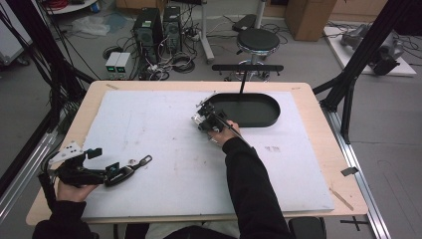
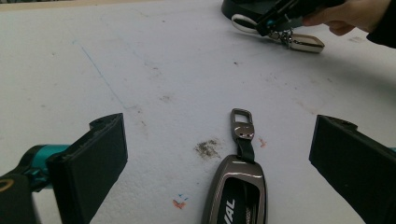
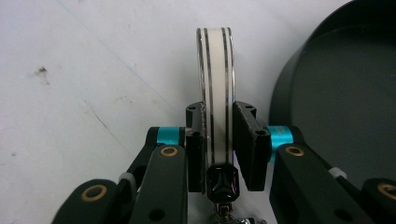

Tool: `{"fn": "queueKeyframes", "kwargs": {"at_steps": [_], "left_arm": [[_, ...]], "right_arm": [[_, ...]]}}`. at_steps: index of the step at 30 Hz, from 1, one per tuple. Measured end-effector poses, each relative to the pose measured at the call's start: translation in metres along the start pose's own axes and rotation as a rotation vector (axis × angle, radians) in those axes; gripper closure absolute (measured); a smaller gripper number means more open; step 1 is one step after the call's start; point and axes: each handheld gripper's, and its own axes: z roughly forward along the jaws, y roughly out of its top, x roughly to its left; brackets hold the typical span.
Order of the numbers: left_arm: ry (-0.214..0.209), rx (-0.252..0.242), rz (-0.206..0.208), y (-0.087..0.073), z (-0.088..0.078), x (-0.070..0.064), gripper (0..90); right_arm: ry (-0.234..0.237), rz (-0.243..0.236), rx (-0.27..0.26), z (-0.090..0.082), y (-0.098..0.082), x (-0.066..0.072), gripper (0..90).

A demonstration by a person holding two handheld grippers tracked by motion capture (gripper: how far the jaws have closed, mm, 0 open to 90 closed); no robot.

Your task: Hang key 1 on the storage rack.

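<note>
A dark grey metal car key case [image 2: 236, 191] with a clasp [image 2: 242, 123] lies flat on the white mat, between the wide-apart jaws of my left gripper [image 2: 215, 126]; the pads do not touch it. From above, the left gripper [image 1: 103, 160] sits at the front left with the key case [image 1: 127, 172] pointing right. My right gripper [image 3: 217, 140] is shut on a white disc-shaped key fob [image 3: 215, 84] with thin dark stripes, held upright on edge. From above, the right gripper [image 1: 206, 113] is beside the black oval tray's [image 1: 271, 117] left end. A metal tag [image 2: 306, 43] dangles from the fob.
The black tray [image 3: 336, 93] lies just right of the held fob, its rim close to the right jaw. A black post [image 1: 243, 82] with a crossbar stands behind the tray. The white mat [image 1: 164, 134] covers most of the wooden table.
</note>
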Motion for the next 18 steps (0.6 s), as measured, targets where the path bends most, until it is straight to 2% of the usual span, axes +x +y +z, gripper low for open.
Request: {"fn": "queueKeyframes", "kwargs": {"at_steps": [5, 10, 18], "left_arm": [[0.004, -0.008, 0.001, 0.0, 0.0, 0.0, 4.7], [0.005, -0.016, -0.004, 0.0, -0.001, 0.001, 4.7], [0.004, -0.017, -0.005, 0.0, -0.001, 0.001, 4.7]], "right_arm": [[0.0, 0.005, -0.064, -0.021, 0.001, -0.001, 75.7], [-0.023, 0.015, -0.154, -0.046, 0.001, -0.005, 75.8], [0.011, 0.07, -0.24, -0.074, -0.002, -0.018, 75.8]]}}
